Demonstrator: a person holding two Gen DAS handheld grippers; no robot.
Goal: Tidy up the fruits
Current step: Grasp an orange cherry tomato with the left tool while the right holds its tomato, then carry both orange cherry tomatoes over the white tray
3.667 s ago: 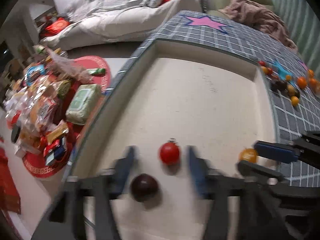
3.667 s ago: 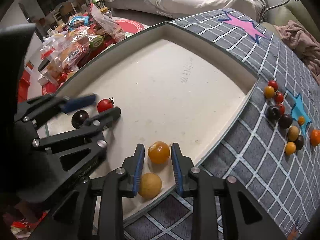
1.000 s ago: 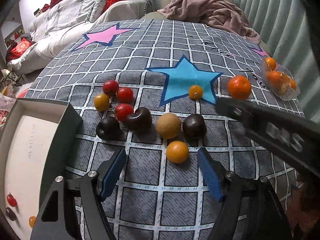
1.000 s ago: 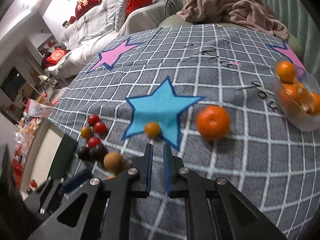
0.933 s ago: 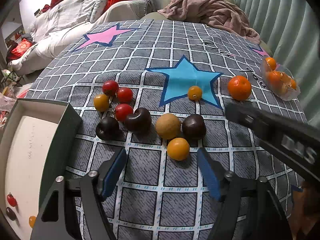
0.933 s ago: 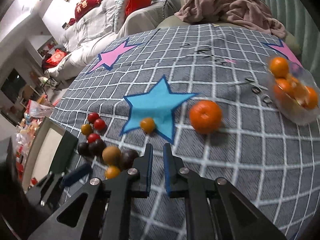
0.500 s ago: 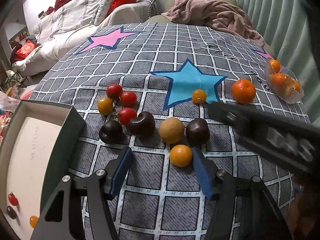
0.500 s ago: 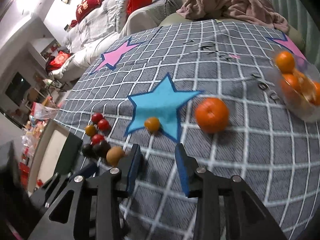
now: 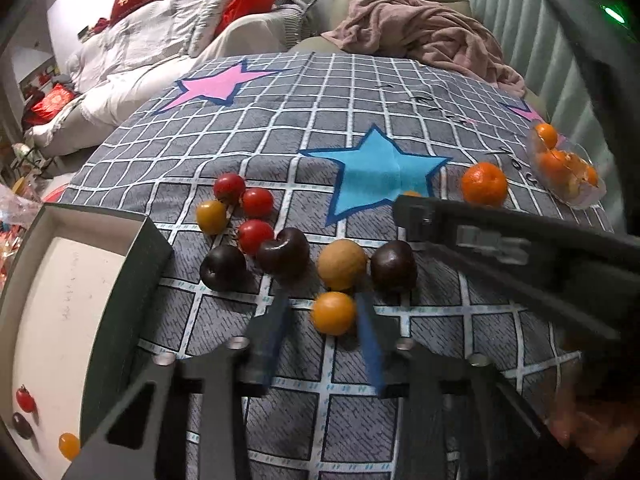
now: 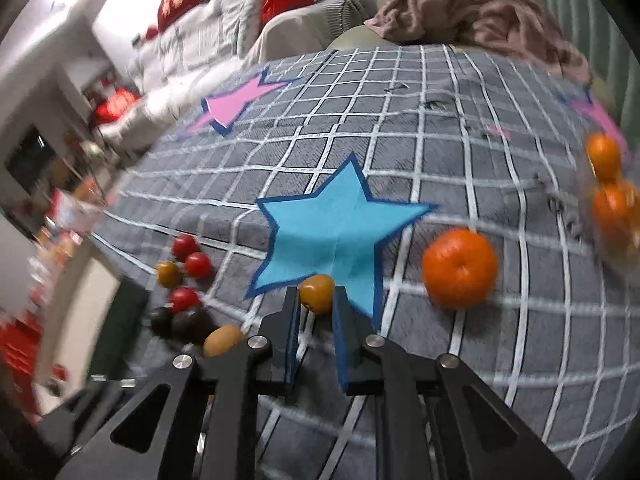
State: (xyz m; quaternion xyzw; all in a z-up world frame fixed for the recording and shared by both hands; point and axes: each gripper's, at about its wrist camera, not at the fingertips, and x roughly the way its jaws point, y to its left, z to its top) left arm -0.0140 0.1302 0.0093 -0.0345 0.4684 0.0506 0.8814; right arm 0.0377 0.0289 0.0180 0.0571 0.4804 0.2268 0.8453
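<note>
Far left of the blue star patch (image 9: 380,172) sits the dark-walled open box with a pale floor (image 9: 152,248), with three small fruits already in it. That looks like where the rest are going.

Below the star and a little left, the left gripper (image 9: 322,306) tilts steeply down over the grey checked cloth (image 9: 352,92). Its jaws have just been closing around the small round orange-yellow tomato (image 9: 334,312). The right pad is at the skin, but I still see cloth between the left pad and the fruit, so there's no squeeze yet.

At the star's lower edge, the right gripper (image 10: 317,300) is also pitched well down, and its jaws have just been closing. The small round amber tomato (image 10: 317,293) sits between the very tips, and both pads appear to touch it. It's a shallow hold, right at the ends.

I'd expect both fruits to be light, smooth and thin-skinned. They should roll easily on the cloth and could split or pop out under a hard pinch. The best grip is across the widest part with gentle pressure, and the amber one would be safer seated deeper between the pads.
</note>
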